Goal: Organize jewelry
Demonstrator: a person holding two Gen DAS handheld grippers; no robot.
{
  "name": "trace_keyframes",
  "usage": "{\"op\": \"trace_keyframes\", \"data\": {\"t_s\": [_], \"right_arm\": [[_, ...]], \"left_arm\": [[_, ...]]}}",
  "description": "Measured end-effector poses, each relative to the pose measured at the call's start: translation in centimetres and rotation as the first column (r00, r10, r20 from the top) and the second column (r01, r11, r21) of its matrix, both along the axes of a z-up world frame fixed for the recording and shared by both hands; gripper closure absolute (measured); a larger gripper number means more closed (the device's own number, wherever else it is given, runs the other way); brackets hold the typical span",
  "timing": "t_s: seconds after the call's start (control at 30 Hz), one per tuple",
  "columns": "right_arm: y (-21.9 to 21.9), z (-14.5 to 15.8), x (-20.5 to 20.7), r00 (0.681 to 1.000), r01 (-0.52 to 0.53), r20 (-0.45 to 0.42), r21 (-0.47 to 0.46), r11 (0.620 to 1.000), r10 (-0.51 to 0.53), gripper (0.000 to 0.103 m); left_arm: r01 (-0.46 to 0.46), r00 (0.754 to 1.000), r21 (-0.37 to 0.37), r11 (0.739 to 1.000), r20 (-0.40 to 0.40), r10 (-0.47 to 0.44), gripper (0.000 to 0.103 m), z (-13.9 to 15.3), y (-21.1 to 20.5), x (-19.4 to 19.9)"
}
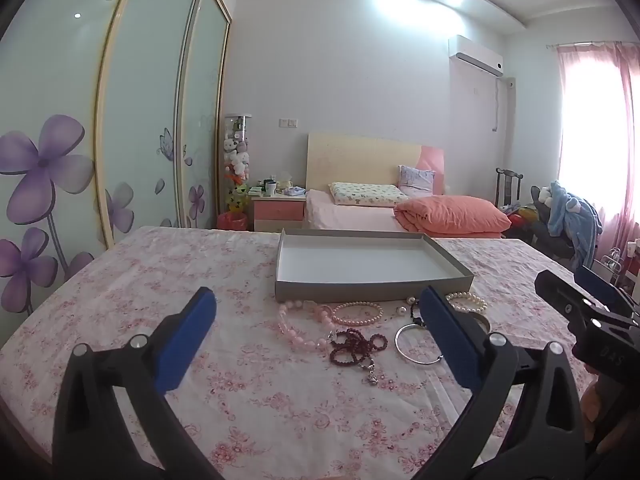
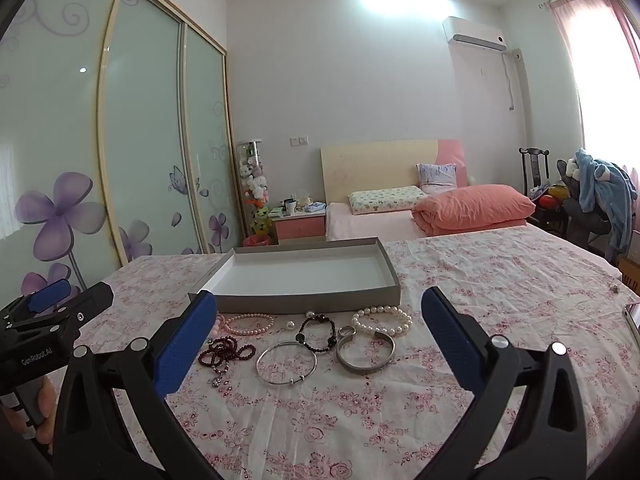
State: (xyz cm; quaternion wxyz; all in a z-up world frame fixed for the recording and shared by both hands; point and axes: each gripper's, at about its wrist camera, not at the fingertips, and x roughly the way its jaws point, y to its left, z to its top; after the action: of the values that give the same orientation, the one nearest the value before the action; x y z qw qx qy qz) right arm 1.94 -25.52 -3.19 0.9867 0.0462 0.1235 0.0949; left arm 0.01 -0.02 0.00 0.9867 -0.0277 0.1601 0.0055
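Observation:
An empty grey box lid (image 1: 372, 282) (image 2: 304, 300) lies on the floral tablecloth. In front of it lie several pieces: a pink bead bracelet (image 1: 298, 326), a small pink pearl bracelet (image 1: 357, 313) (image 2: 249, 324), dark red beads (image 1: 357, 346) (image 2: 225, 351), a thin silver bangle (image 1: 418, 344) (image 2: 286, 362), a black bead bracelet (image 2: 317, 333), a wide silver cuff (image 2: 365, 354) and a white pearl bracelet (image 2: 382, 319) (image 1: 468, 300). My left gripper (image 1: 316, 300) is open above the pink and red beads. My right gripper (image 2: 318, 304) is open above the bangles. Neither holds anything.
The floral tablecloth (image 2: 500, 280) covers the table. Beyond it stand a bed with an orange quilt (image 1: 452, 212), a pink nightstand (image 1: 278, 210), sliding flowered wardrobe doors (image 1: 140, 120) on the left and chairs with clothes (image 1: 568, 216) on the right.

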Motion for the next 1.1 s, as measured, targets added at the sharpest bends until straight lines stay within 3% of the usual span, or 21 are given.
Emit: {"op": "trace_keyframes", "data": {"t_s": [1.1], "right_arm": [[0.07, -0.16, 0.21, 1.0, 0.001, -0.01, -0.001, 1.0, -0.001, 0.002]], "left_arm": [[0.0, 1.0, -0.012, 1.0, -0.009, 0.0, 0.004, -0.02, 0.16, 0.01]]}}
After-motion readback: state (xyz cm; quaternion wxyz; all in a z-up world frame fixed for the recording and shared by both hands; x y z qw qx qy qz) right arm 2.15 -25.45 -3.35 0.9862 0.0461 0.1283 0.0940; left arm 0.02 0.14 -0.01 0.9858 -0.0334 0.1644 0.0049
